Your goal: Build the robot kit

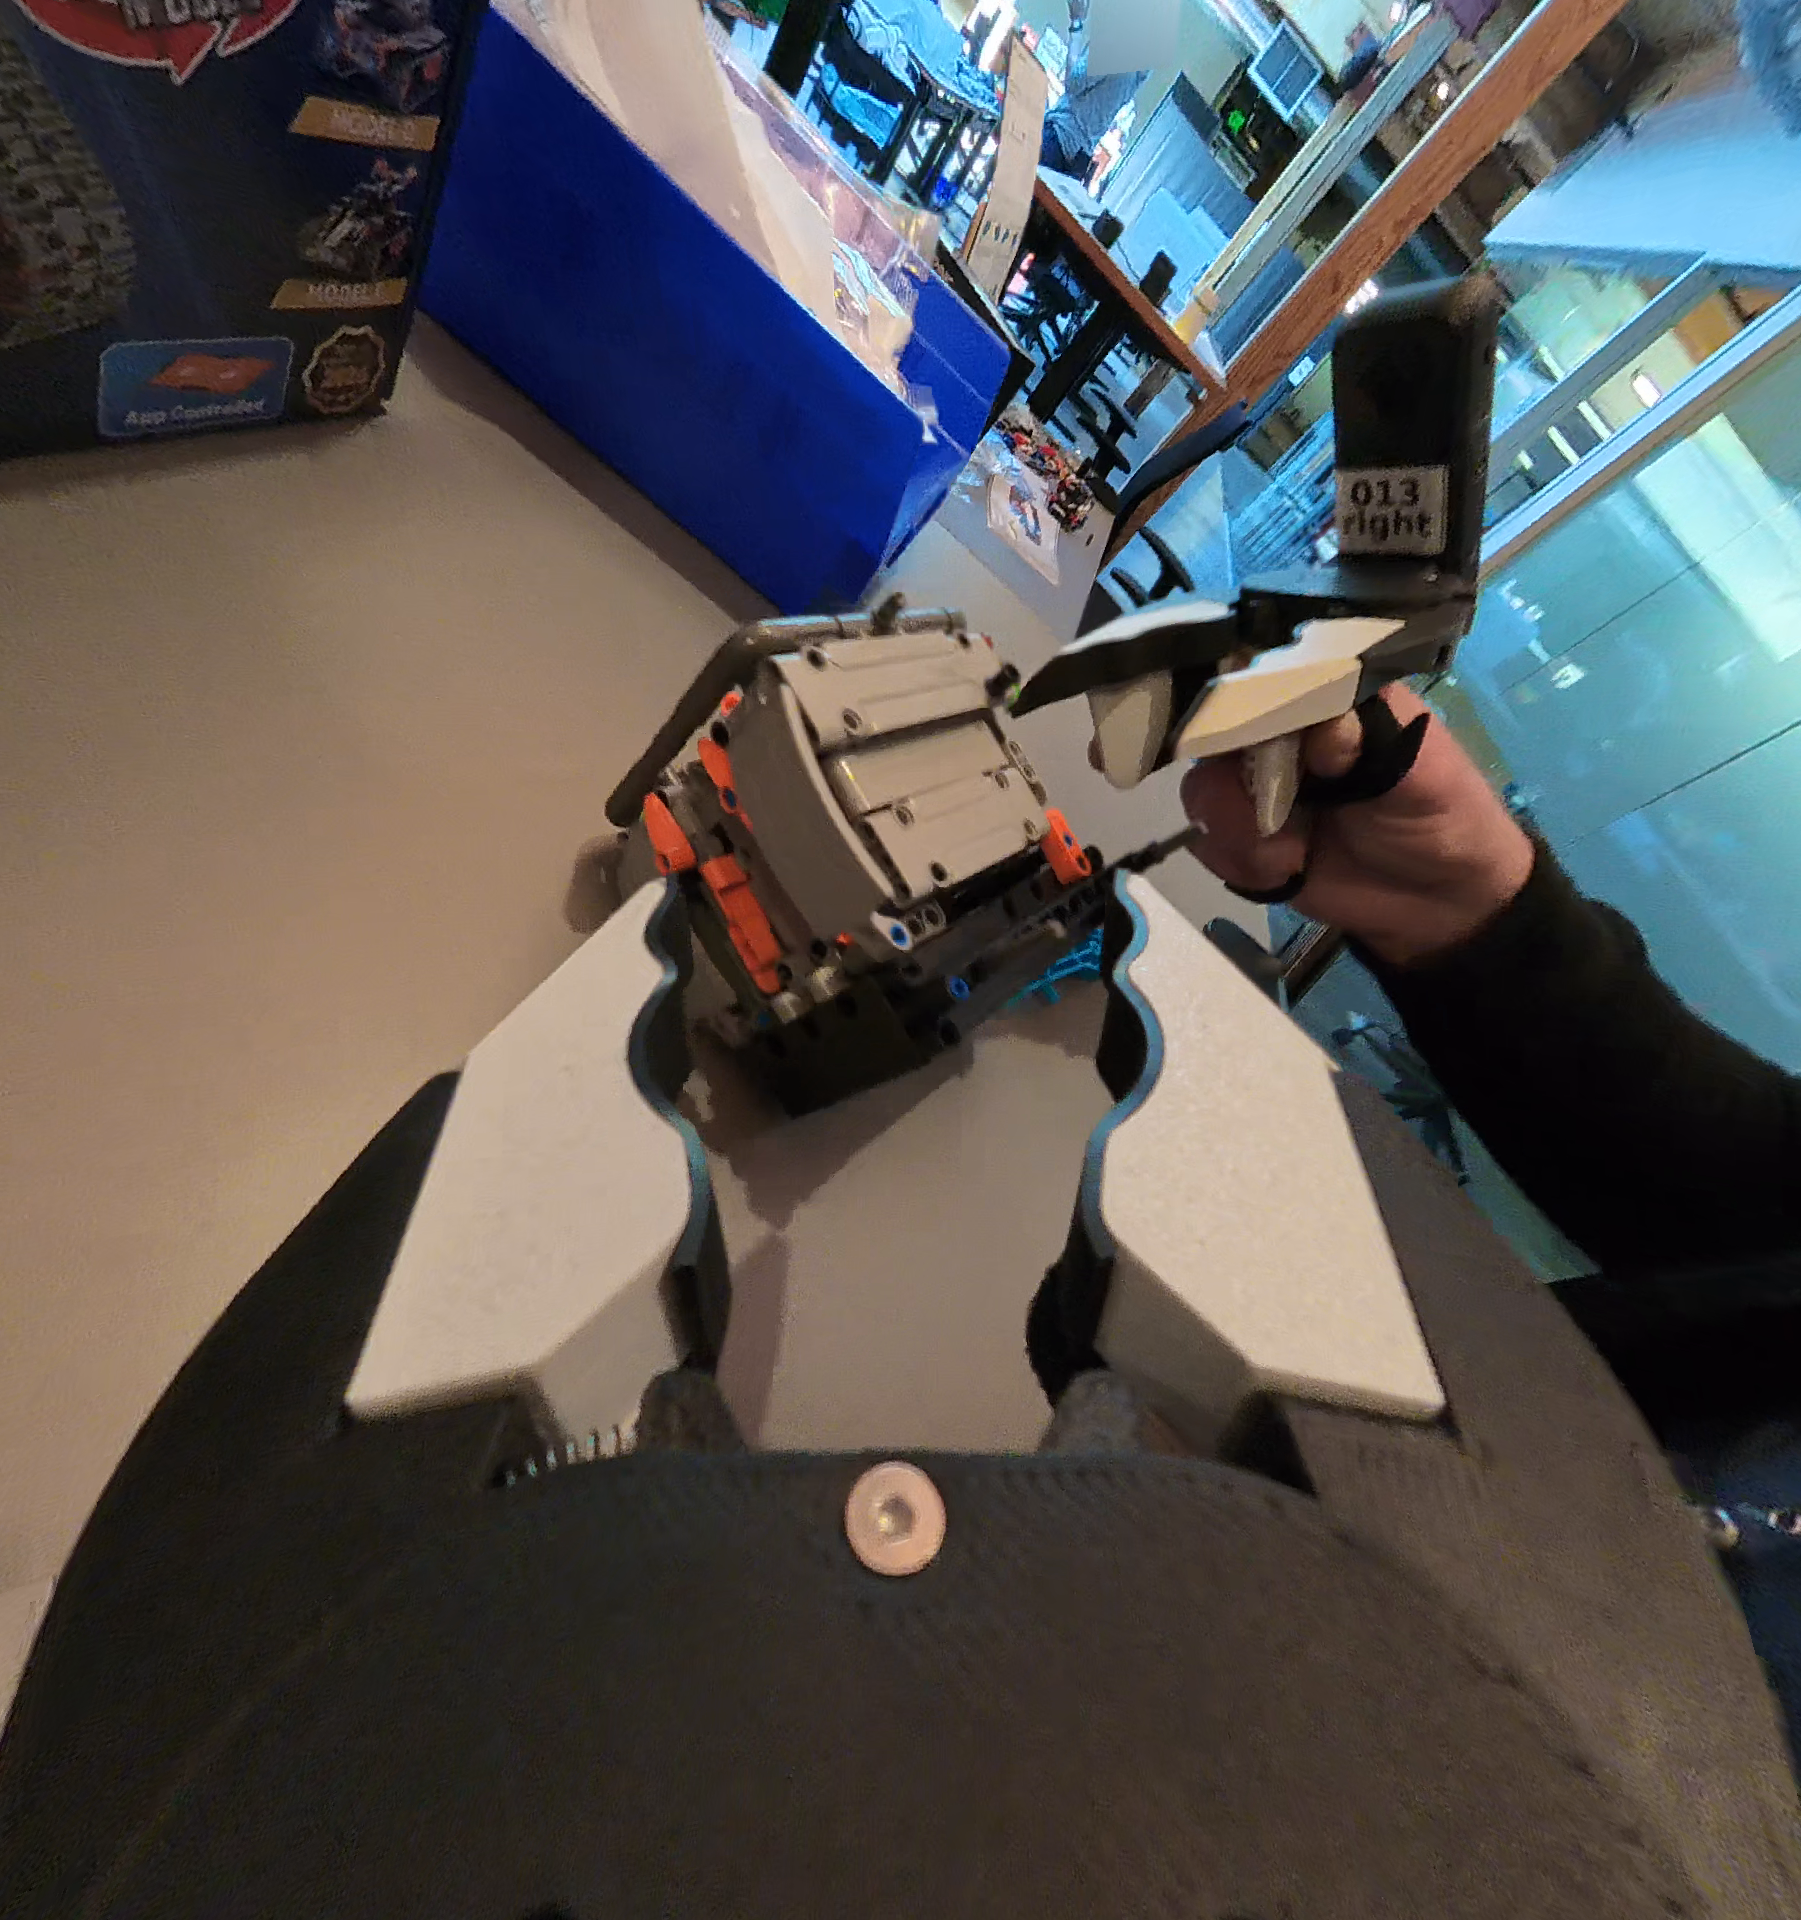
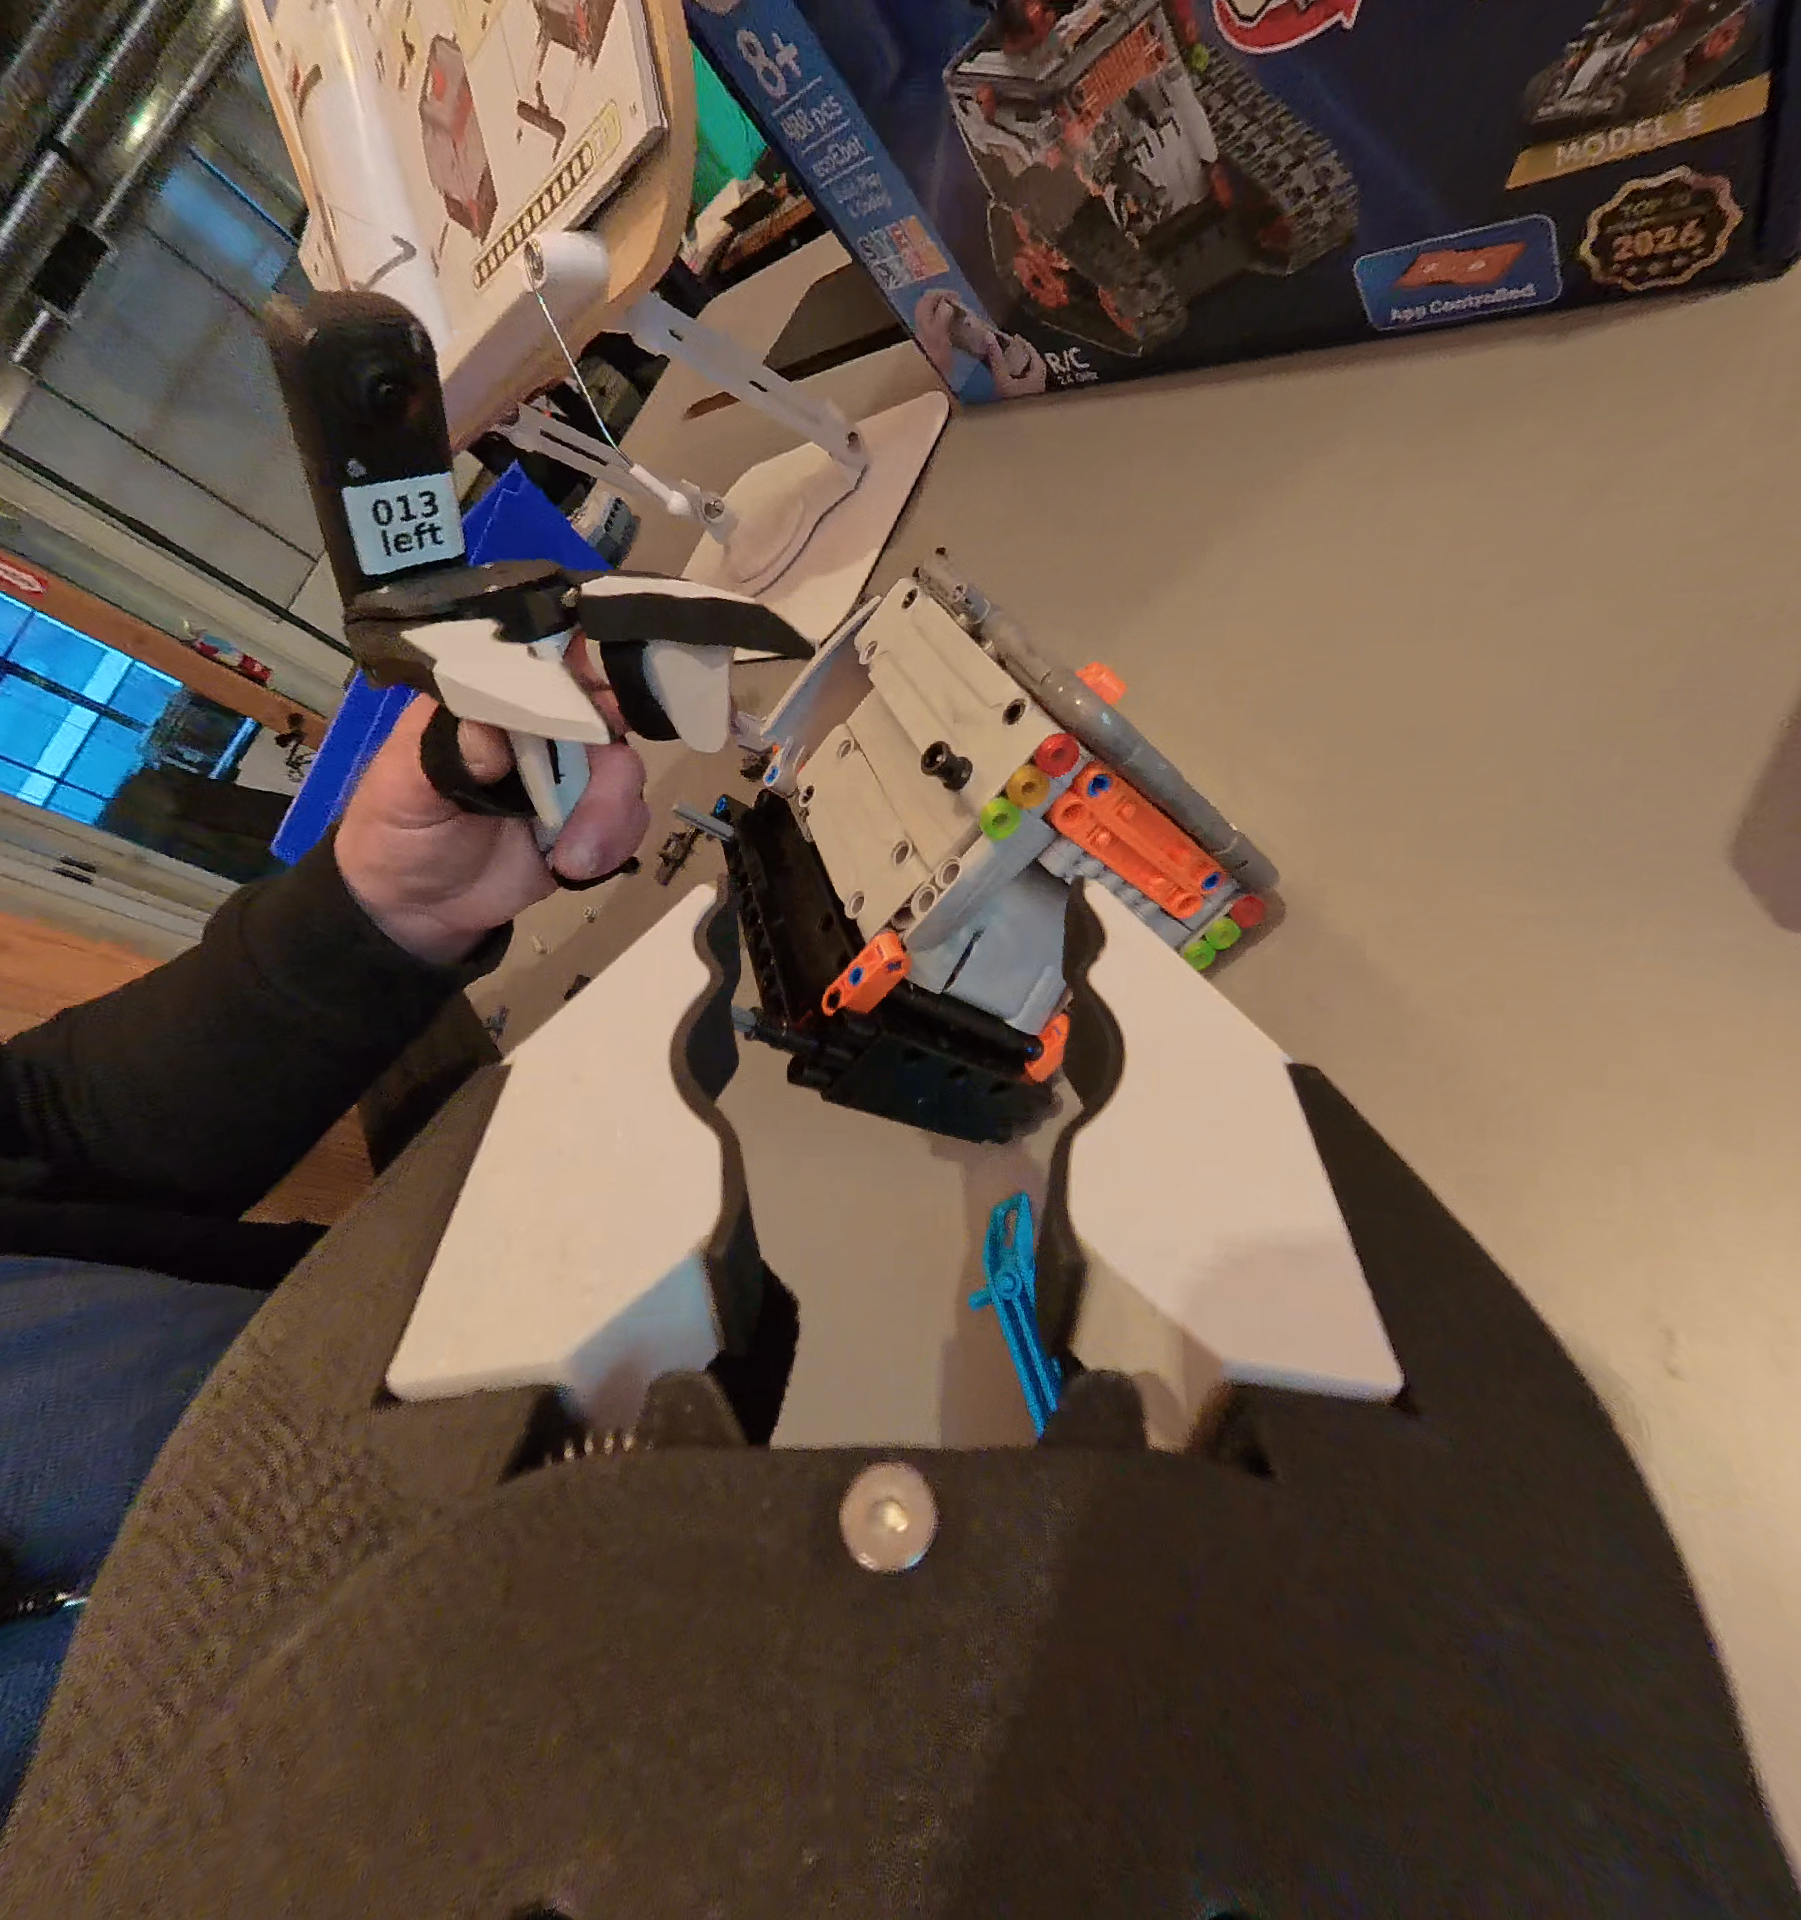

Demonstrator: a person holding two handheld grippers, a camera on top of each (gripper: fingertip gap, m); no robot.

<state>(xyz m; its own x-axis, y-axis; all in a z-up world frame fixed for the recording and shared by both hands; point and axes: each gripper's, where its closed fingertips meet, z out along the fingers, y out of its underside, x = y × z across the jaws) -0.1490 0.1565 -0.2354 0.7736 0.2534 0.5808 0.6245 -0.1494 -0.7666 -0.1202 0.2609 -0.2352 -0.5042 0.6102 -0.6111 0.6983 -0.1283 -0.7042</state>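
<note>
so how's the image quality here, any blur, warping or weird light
Left wrist view: strong wide-angle bending at the edges, a cool blue cast on the glass walls against the warm-lit table; the brick model is sharp, the printed box soft. Right wrist view: same bending, soft shadows under the brick model, blur at the bottom edge.
</note>
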